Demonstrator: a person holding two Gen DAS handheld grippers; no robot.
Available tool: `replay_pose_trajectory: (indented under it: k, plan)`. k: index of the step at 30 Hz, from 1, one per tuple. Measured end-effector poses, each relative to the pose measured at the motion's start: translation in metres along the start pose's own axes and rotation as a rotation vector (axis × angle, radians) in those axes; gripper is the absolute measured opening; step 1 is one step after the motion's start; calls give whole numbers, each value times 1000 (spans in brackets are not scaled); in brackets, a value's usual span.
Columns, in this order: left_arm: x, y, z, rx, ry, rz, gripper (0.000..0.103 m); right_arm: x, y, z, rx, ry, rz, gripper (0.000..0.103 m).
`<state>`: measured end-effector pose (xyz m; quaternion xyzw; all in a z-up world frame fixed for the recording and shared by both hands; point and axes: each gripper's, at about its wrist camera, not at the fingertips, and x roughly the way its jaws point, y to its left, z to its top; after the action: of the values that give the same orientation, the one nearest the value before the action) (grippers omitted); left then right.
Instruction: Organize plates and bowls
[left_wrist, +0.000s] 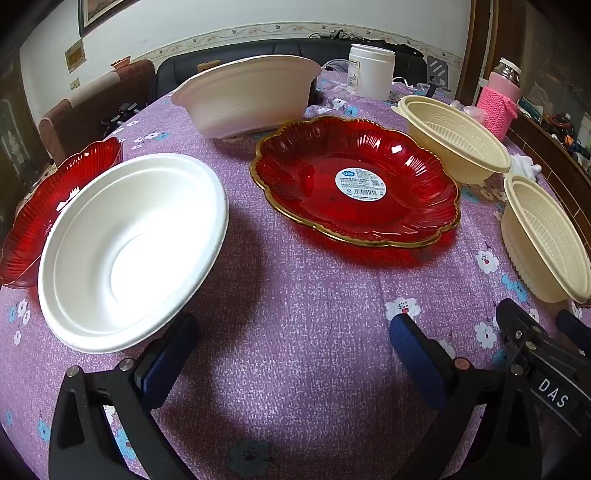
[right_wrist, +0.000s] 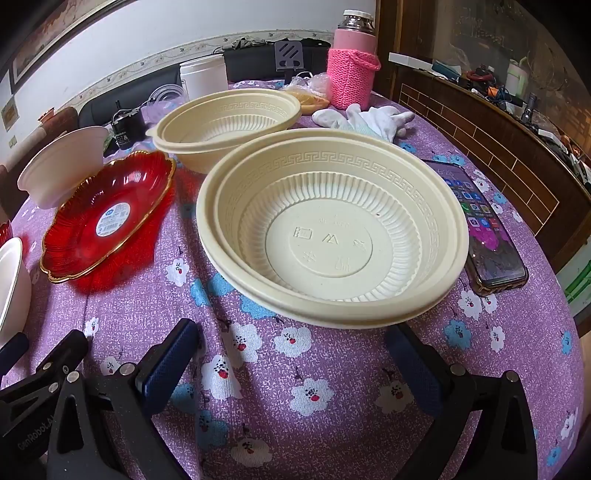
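- Left wrist view: the left gripper (left_wrist: 291, 354) fills the bottom of the frame with its jaws spread wide and nothing between them; the blue pad of its left finger sits just under the rim of the near white bowl (left_wrist: 129, 254) at lower left.
- Bare purple floral tablecloth (left_wrist: 314, 295) lies open at the centre of the frame, between that bowl and the red plate (left_wrist: 354, 181).
- Right wrist view: the right gripper (right_wrist: 291, 354) is also spread wide and empty, its finger pads just short of the near rim of the near cream bowl (right_wrist: 332, 229), which fills the centre.
- A phone (right_wrist: 487, 229) lies just beside that bowl at right, near the table edge.
- Count: two white bowls, the second white bowl (left_wrist: 247, 96) at upper centre; two cream bowls, the far cream bowl (right_wrist: 229, 125) behind; two red plates, the second red plate (left_wrist: 48, 206) partly under the near white bowl.
- White bowls look smooth and matte; cream ones are ribbed with a key-pattern band; red plates are glossy, fluted, scalloped, the centre one gold-rimmed.
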<state>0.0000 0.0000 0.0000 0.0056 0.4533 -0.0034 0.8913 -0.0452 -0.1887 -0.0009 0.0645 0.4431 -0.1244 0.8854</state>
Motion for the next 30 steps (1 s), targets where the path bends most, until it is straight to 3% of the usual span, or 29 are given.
replay_pose_trajectory:
  k: [8, 13, 19, 25, 30]
  plan:
    - [0, 0, 0, -2, 3, 1, 103, 1, 1, 1, 0, 0, 0, 102]
    - [-6, 0, -3, 33, 44, -20, 103, 1, 1, 1, 0, 0, 0, 102]
    - [-17, -1, -21, 46, 40, -8, 103, -5, -3, -5, -59, 35, 60, 102]
    - [-28, -3, -34, 76, 91, -44, 103, -12, -5, -14, -81, 77, 60, 102]
    - [-35, -4, -45, 98, 90, -56, 103, -19, -4, -23, -86, 85, 62, 102]
